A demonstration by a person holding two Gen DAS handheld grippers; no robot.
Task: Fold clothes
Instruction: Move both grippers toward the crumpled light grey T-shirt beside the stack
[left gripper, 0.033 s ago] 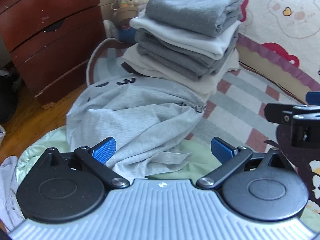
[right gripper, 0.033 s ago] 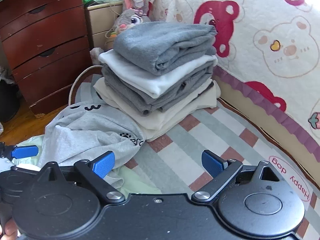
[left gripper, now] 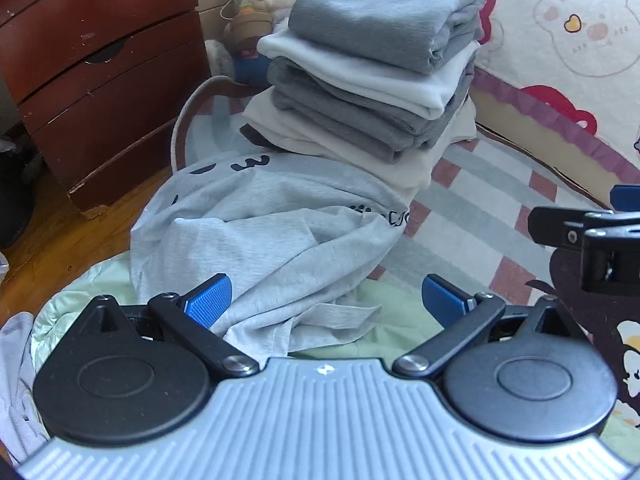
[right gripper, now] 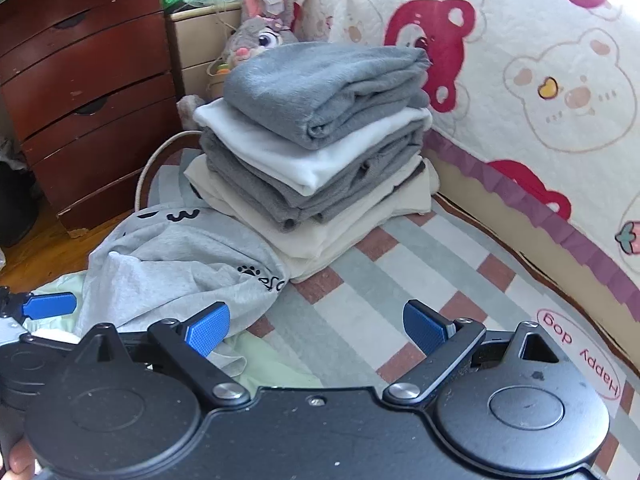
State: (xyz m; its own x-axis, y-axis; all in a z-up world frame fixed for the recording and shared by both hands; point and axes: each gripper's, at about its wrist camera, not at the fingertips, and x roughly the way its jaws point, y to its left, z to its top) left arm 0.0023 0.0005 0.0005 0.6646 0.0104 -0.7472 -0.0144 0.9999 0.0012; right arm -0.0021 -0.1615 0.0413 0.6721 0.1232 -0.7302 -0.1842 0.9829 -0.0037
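Note:
A crumpled light grey shirt with black print (left gripper: pixel 260 232) lies on the striped rug, also in the right wrist view (right gripper: pixel 172 260). Behind it stands a stack of folded grey, white and cream clothes (left gripper: pixel 372 80), also in the right wrist view (right gripper: pixel 320 152). My left gripper (left gripper: pixel 326 300) is open and empty, hovering just in front of the shirt. My right gripper (right gripper: pixel 316 328) is open and empty, over the rug to the right of the shirt. The right gripper's arm shows at the right edge of the left wrist view (left gripper: pixel 592 240).
A pale green cloth (left gripper: pixel 380 336) lies under the shirt. A dark wooden dresser (left gripper: pixel 100 72) stands at left on the wood floor. A bear-print quilt (right gripper: pixel 540 80) hangs at right. A plush rabbit (right gripper: pixel 264 36) sits behind the stack. A lilac garment (left gripper: pixel 16 380) lies at far left.

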